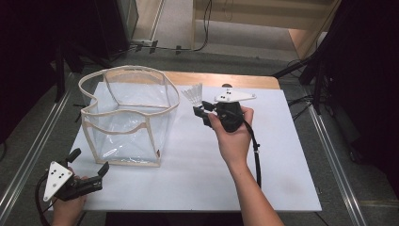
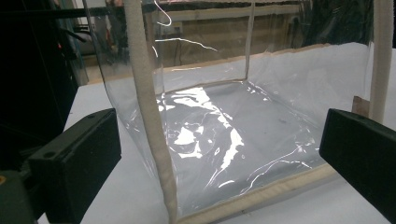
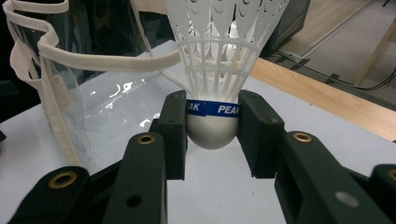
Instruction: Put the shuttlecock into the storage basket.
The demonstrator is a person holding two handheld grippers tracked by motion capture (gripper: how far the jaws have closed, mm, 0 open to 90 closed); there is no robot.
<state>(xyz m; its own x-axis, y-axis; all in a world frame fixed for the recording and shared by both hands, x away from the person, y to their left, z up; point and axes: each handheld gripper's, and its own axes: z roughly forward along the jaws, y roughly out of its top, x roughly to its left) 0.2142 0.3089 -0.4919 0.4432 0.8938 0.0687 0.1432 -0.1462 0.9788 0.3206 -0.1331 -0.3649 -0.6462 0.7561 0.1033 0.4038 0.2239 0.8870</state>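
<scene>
The clear bag (image 1: 127,120) stands open and apparently empty on the bench (image 1: 197,174); the left gripper (image 1: 89,176) waits spread near its front corner. The right gripper (image 3: 212,133) pinches the shuttlecock (image 3: 219,70) just beside the bag's rim; dropping it in remains.

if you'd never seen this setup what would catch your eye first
Probably the white shuttlecock, pinched by its rounded cork base between the jaws of the right gripper, feathers pointing up, just right of the bag. Next, the big clear plastic bag with cream trim, standing open on the white table. The left gripper sits open at the table's near-left corner.
</scene>
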